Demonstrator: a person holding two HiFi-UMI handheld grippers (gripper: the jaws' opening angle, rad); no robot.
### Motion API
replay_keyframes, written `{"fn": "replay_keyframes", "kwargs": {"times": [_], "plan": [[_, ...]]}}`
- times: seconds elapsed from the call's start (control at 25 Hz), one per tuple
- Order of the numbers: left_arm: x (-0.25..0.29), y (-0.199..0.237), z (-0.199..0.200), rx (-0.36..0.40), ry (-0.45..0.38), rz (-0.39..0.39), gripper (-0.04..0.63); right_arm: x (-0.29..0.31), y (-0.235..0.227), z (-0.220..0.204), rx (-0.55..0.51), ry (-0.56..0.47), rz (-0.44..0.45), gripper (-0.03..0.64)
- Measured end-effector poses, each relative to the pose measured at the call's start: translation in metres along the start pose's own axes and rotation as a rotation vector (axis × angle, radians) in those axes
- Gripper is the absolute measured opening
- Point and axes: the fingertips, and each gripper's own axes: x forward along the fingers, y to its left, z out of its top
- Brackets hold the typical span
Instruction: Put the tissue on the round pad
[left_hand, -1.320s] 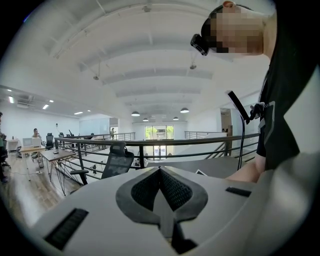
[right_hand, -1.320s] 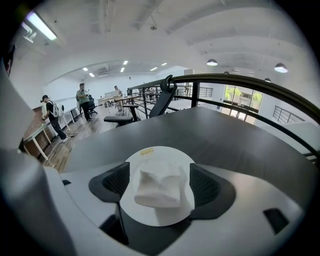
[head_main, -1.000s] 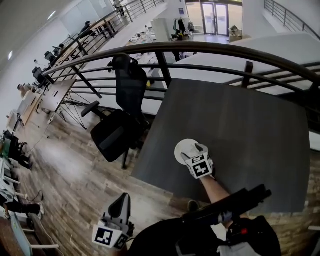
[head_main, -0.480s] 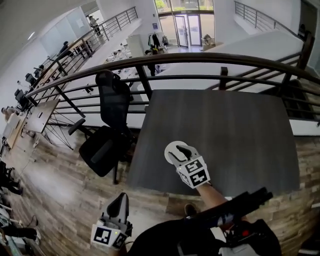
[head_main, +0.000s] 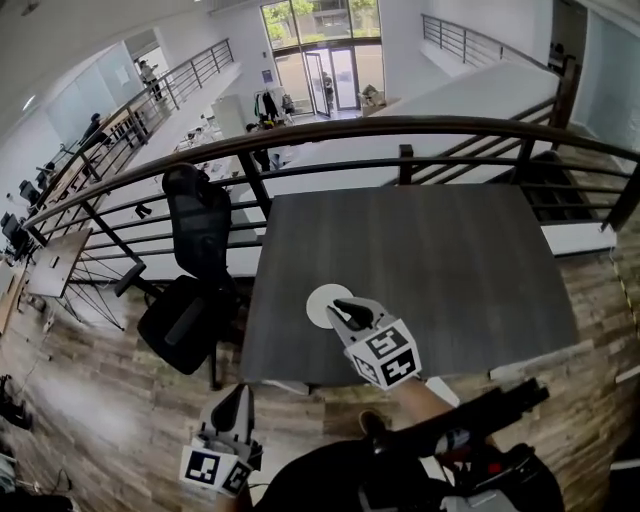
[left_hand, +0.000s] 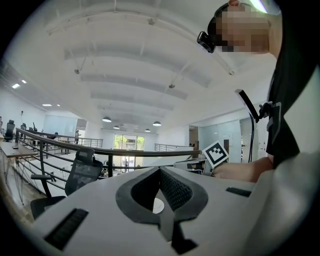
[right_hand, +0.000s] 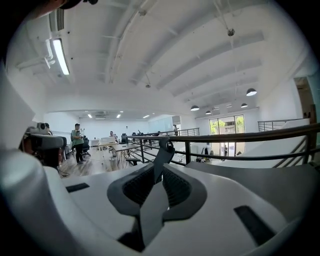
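The right gripper (head_main: 342, 307) is hanging just over the near edge of the round pad (head_main: 320, 298). Its jaws are closing, with only a thin gap showing, and nothing is sitting between them. The white pad is lying flat on the gray table (head_main: 450, 260), near the table's front left side. I cannot tell where the tissue is. The left gripper (head_main: 236, 400) is hanging low, off the table, with its jaws pressed together and empty. A black chair (head_main: 190, 300) is standing beside the table, by the railing (head_main: 400, 125).
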Motion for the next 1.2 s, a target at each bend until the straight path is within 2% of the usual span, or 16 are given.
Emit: {"fn": "replay_keyframes", "kwargs": {"times": [0.24, 0.4, 0.6, 0.88, 1.2], "plan": [[-0.001, -0.006, 0.0, 0.016, -0.034, -0.076, 0.005, -0.035, 0.012, 0.012, -0.002, -0.046, -0.065, 0.004], [-0.002, -0.011, -0.002, 0.016, -0.035, -0.122, 0.005, -0.057, 0.02, 0.017, -0.002, -0.066, -0.098, 0.003], [-0.004, -0.025, 0.01, -0.004, -0.089, -0.201, 0.005, -0.079, 0.032, 0.021, 0.002, -0.082, -0.136, 0.003], [-0.007, -0.034, 0.02, -0.007, -0.111, -0.249, 0.005, -0.098, 0.042, 0.032, 0.013, -0.111, -0.158, 0.002], [-0.013, -0.04, 0.021, -0.007, -0.12, -0.27, 0.005, -0.111, 0.048, 0.033, 0.02, -0.122, -0.175, 0.002]]}}
